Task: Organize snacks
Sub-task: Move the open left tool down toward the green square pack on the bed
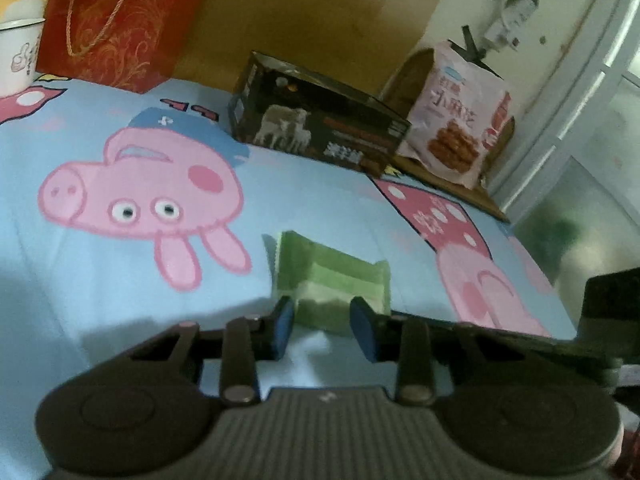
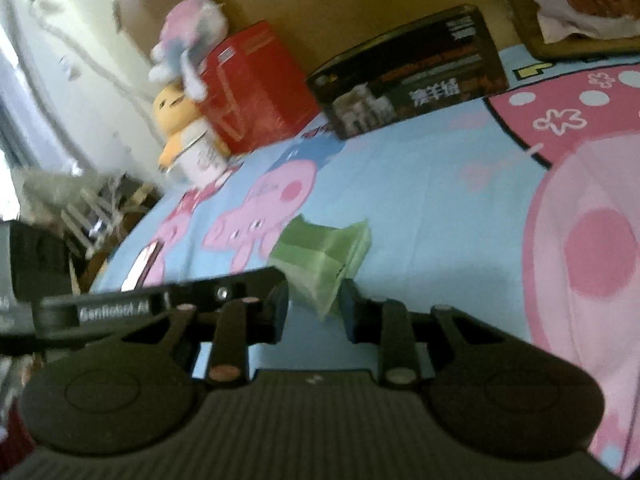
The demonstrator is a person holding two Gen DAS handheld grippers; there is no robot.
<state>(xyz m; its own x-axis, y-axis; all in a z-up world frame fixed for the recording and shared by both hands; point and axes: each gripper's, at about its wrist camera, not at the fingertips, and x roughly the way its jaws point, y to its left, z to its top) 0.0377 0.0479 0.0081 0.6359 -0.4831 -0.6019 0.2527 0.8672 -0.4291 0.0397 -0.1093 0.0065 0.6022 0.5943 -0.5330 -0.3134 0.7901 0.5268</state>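
A green snack packet sits low over the blue cartoon-pig cloth. Its near end fills the gap between the blue pads of my left gripper, which is shut on it. In the right wrist view the same packet hangs tilted. One of its corners is pinched between the fingers of my right gripper. The left gripper's black body reaches the packet from the left there. The right gripper's body shows at the right edge of the left wrist view.
A black box lies at the back of the cloth, with a pink snack bag on a wooden board to its right. A red gift bag and a white cup stand far left. Plush toys lean on it.
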